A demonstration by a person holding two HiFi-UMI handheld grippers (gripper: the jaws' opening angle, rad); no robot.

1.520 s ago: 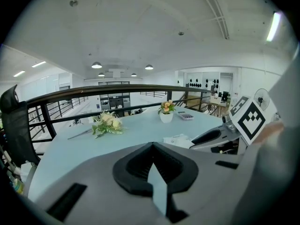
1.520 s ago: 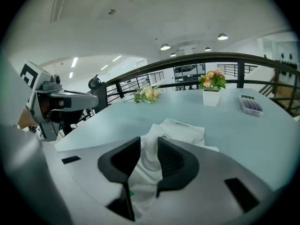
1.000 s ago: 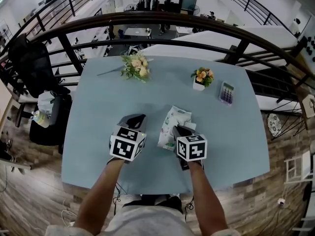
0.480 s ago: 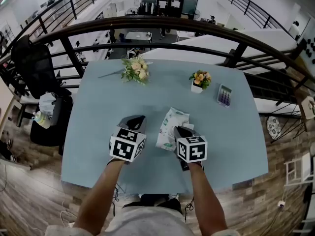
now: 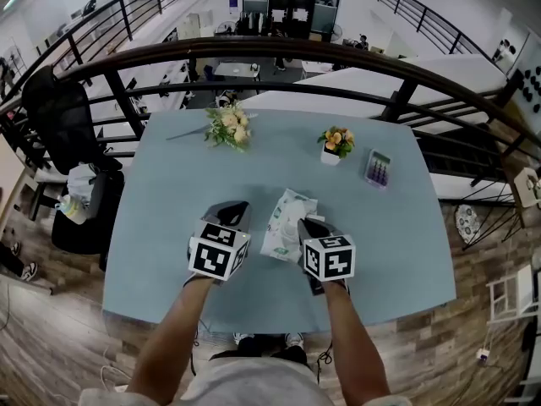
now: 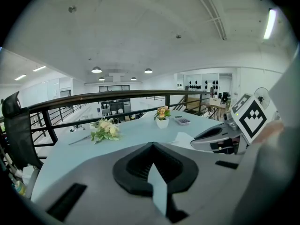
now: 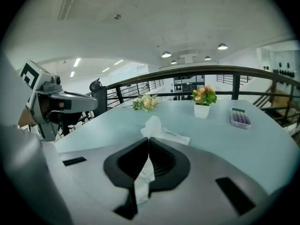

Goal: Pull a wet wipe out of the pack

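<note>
The white wet wipe pack [image 5: 284, 218] lies flat on the pale blue table [image 5: 169, 193], just beyond and left of my right gripper [image 5: 308, 225]. That gripper is shut on a white wet wipe [image 7: 142, 181], which runs between its jaws and bunches up past the tips [image 7: 152, 125] above the pack [image 7: 174, 136]. My left gripper [image 5: 232, 213] hovers left of the pack, apart from it. Its jaws [image 6: 151, 145] meet at the tips with nothing between them. Each gripper shows in the other's view: the right gripper [image 6: 212, 136] and the left gripper [image 7: 65, 102].
A loose flower bunch [image 5: 226, 127] lies at the table's far left. A small potted flower [image 5: 335, 144] and a calculator [image 5: 377, 168] stand at the far right. A dark railing [image 5: 279, 45] runs behind the table, and a chair with a black jacket [image 5: 52, 112] is on the left.
Both grippers have lifted slightly together. The right jaws stay closed on the wipe, and the pack stays on the table.
</note>
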